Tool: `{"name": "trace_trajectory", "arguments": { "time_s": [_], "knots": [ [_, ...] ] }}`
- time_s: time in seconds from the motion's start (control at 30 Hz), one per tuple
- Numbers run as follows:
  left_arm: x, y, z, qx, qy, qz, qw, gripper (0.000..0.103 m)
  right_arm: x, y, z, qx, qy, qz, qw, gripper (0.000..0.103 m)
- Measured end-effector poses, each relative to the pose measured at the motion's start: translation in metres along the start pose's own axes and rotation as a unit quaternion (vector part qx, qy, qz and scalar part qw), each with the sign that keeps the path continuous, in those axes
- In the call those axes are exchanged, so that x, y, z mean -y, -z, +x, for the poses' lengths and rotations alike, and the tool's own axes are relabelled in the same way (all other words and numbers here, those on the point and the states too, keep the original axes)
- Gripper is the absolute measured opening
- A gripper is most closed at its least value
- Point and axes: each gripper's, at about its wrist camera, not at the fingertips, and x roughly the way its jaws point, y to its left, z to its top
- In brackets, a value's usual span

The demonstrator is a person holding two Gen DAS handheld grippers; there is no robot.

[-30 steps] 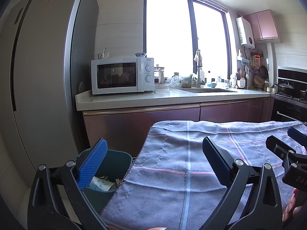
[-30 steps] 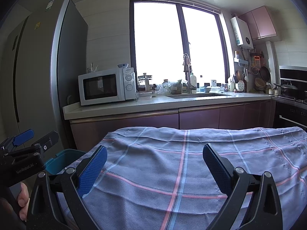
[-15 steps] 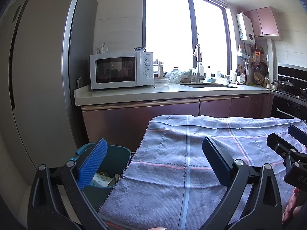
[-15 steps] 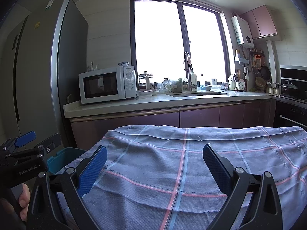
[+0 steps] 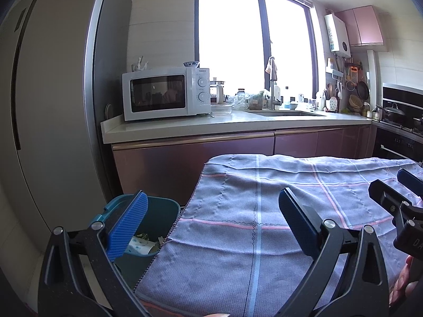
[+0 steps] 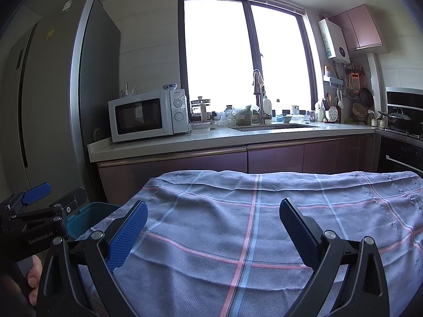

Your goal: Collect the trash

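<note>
Both jaws are standing wide apart, gripping nothing: left gripper (image 5: 211,222), then right gripper (image 6: 211,227), hovering over the plaid cloth (image 5: 264,211). No trash is showing on it, so scanning first seems wise. Lower left, the teal bin (image 5: 158,211) is holding crumpled wrappers (image 5: 142,245).
</note>
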Motion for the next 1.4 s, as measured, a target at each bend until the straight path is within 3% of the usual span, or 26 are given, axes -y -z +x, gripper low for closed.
{"name": "trace_trajectory", "arguments": {
  "time_s": [1.4],
  "knots": [
    [0.012,0.005,0.018,-0.017,0.014,0.002,0.9997,0.097,0.004,0.001,0.001,-0.004,0.014,-0.001,1.0,0.097]
  ]
}}
